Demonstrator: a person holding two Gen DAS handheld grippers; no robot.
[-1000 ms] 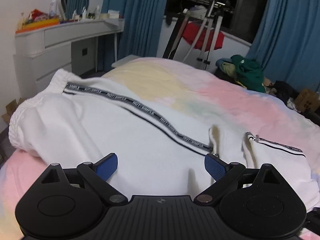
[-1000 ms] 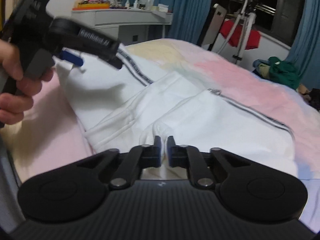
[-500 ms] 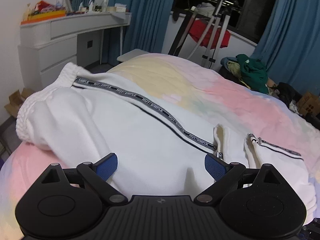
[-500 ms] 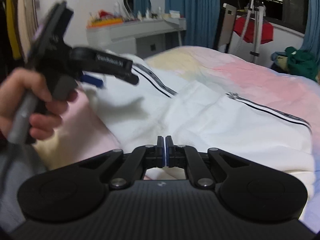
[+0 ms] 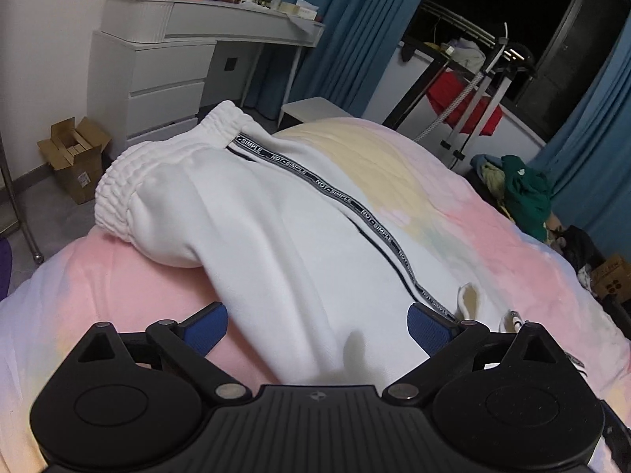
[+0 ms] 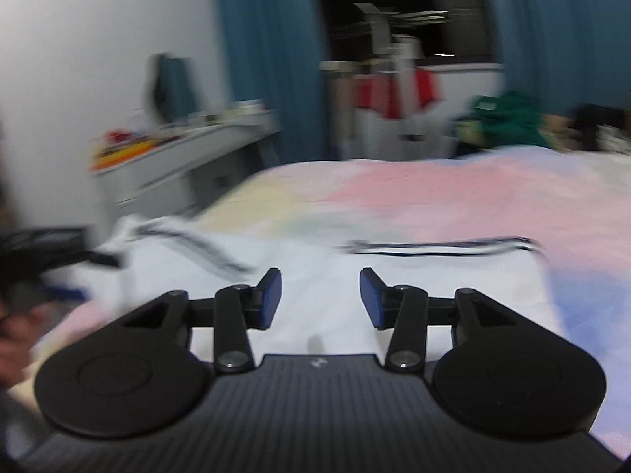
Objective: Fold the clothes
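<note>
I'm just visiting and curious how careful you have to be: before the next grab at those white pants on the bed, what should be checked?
1. Left gripper open: ok, jaws wide apart.
2. Right gripper open: ok, nothing between the pads.
3. White pants lying on the bed: ok.
4. Waistband flat: not ok, it is bunched near the bed's edge.
5. Fabric smooth: not ok, long folds run along the leg.
6. Right view sharp enough to aim: not ok, blurred.

Dim indoor light with fisheye-bent edges; left view sharp, right view smeared, probably by motion.
</note>
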